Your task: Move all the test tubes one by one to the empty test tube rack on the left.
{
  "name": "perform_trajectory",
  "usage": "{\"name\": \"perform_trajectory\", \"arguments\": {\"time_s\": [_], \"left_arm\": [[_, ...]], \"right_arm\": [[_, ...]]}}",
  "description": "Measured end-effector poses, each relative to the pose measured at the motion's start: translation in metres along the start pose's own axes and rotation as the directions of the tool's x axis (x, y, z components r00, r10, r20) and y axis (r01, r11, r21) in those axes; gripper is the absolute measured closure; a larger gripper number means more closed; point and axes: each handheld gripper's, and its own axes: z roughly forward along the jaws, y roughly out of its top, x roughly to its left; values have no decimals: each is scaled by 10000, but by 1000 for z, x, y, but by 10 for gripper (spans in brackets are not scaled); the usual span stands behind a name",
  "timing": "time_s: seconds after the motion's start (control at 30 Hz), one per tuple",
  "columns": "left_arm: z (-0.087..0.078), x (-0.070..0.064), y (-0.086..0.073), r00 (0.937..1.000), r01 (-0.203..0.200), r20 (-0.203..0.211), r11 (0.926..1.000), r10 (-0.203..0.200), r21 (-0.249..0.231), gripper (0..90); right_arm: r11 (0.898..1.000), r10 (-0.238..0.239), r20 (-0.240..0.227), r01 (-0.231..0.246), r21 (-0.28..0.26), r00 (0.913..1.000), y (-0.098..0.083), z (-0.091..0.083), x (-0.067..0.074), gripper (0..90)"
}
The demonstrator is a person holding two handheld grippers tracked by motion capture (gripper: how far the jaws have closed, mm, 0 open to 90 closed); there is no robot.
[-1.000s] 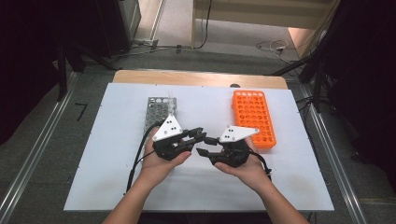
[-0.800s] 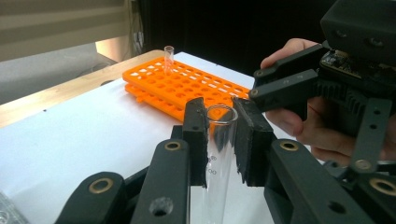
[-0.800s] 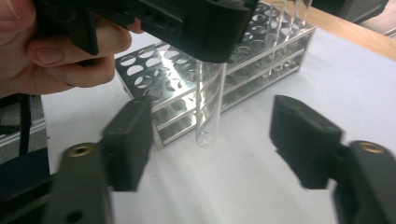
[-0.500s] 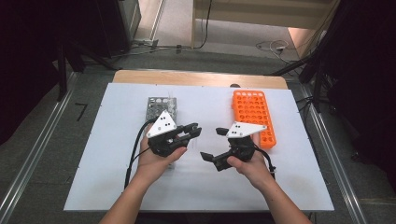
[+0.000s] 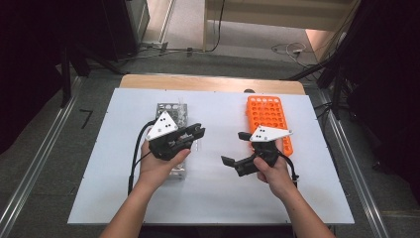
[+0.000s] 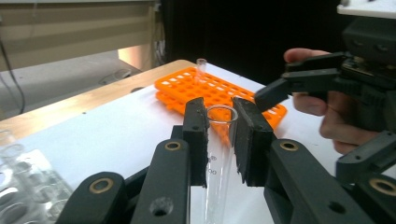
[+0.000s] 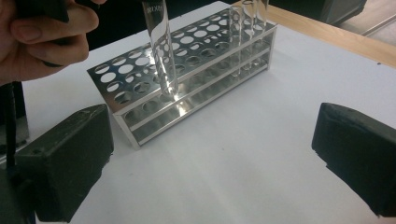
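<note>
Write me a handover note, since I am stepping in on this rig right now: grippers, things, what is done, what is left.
Left gripper: shut on a glass test tube, held above the metal rack.
Right gripper: open, nothing between its jaws, which have just been opening; it sits beside the orange rack.
Done: tube is in the left gripper alone.
Left: probably seating it in a rack; at least one tube stands in the orange rack, others in the metal one.

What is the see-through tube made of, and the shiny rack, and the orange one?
The tube looks like clear glass, maybe clear plastic: you see straight through it and its rim gleams. The shiny rack looks like polished metal: mirror-like, with punched round holes. The orange rack looks like matte moulded plastic: one even bright colour.
</note>
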Motion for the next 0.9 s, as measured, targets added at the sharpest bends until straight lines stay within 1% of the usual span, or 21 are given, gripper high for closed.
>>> {"name": "perform_trajectory", "arguments": {"time_s": [0.27,0.33,0.47,0.57,0.7,0.9], "left_arm": [[-1,17,4,9984,204,-518,9997,-210,-121,752],[-2,22,5,9977,184,-657,9998,-190,-99,752],[-3,32,3,9953,363,-890,9991,-382,-227,752],[-3,39,3,9925,558,-1071,9980,-586,-290,752],[-3,49,4,9891,579,-1337,9977,-621,-351,752],[0,61,3,9794,746,-1844,9961,-823,-480,752]], "right_arm": [[10000,61,126,-61,-3,9999,-3,-3,-7,0],[9999,119,165,-119,-8,9998,-4,-4,-9,0],[9998,188,257,-188,-3,9995,-6,-6,-14,0],[9996,298,302,-298,-3,9991,-8,-7,-17,0],[9993,372,387,-370,-42,9986,-10,-9,-21,0],[9990,450,479,-445,-104,9978,-11,-13,-26,0]]}}
